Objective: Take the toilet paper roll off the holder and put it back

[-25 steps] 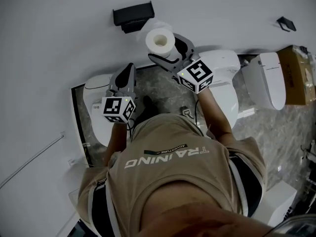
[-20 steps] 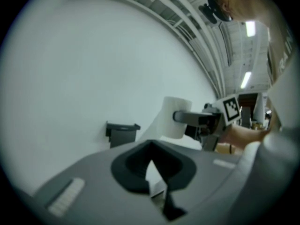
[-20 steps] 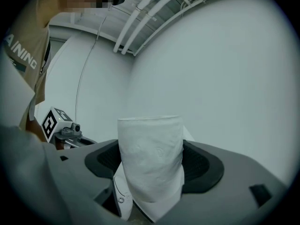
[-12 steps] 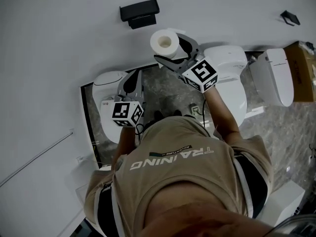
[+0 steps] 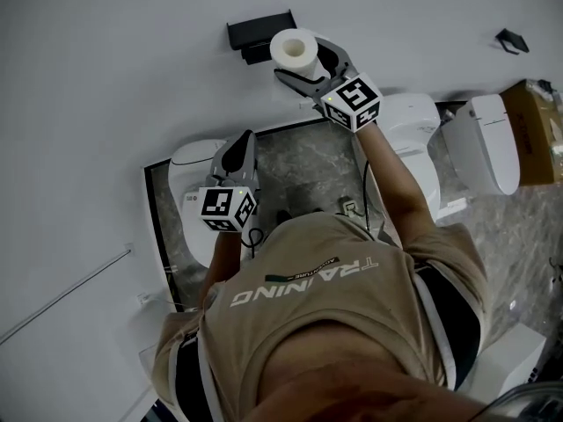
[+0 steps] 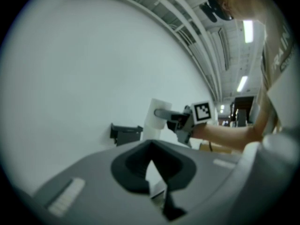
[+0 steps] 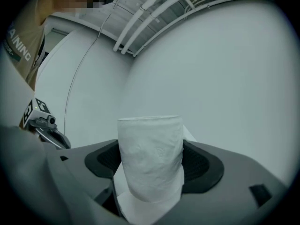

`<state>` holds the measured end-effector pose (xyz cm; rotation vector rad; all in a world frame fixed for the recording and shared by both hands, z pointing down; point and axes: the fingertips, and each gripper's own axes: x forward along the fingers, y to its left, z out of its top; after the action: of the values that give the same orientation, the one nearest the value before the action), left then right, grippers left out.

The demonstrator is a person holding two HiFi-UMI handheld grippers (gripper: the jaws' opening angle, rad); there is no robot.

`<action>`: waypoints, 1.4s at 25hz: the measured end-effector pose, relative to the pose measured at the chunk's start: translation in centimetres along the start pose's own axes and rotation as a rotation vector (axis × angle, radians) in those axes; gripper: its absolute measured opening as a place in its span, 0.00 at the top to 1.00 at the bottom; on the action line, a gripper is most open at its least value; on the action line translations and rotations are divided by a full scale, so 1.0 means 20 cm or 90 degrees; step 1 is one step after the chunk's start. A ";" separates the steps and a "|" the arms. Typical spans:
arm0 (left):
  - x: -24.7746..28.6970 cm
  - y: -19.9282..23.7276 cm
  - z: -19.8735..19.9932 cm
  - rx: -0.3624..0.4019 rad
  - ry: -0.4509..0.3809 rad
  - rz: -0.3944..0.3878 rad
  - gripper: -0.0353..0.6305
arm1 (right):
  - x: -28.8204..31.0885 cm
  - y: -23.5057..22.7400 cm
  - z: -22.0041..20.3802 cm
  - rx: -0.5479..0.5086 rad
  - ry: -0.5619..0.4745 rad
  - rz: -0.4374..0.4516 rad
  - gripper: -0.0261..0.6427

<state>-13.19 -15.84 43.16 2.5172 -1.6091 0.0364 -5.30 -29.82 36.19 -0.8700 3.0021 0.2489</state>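
My right gripper (image 5: 303, 60) is shut on the white toilet paper roll (image 5: 293, 49), held up close to the wall just right of the black holder (image 5: 259, 32). In the right gripper view the roll (image 7: 151, 159) stands between the dark pads, a loose sheet hanging below it. The left gripper (image 5: 239, 144) hangs lower, over a toilet, jaws together with nothing in them. From the left gripper view I see the holder (image 6: 125, 133) on the wall, with the roll (image 6: 154, 119) beside it in the right gripper (image 6: 165, 113).
White toilets (image 5: 188, 202) stand along the white wall (image 5: 114, 77) on a grey marble floor (image 5: 303, 170); one sits below the left gripper, others (image 5: 479, 143) to the right. A brown cardboard box (image 5: 538, 130) is at far right. A small black fitting (image 5: 510, 40) is on the wall.
The right gripper has carried the roll up and toward the wall, closer to the black holder. The left gripper stayed about where it was.
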 end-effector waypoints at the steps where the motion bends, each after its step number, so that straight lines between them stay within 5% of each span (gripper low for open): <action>1: -0.01 0.01 0.00 -0.002 0.001 0.003 0.95 | 0.05 -0.04 0.01 -0.007 -0.005 0.003 0.45; 15: -0.07 0.14 0.01 0.002 0.010 0.060 0.95 | 0.61 -0.51 0.07 -0.009 -0.021 0.020 0.45; 26: -0.06 0.19 -0.02 -0.019 0.018 0.085 0.95 | 0.71 -0.61 -0.33 0.046 0.064 0.032 0.45; 35: -0.06 0.22 -0.01 -0.016 0.014 0.086 0.95 | 0.71 -0.65 -0.41 0.105 0.089 -0.001 0.45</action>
<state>-17.70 -16.60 43.85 2.3775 -1.7557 0.0592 -10.07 -49.36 41.58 -0.9090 3.0923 -0.0611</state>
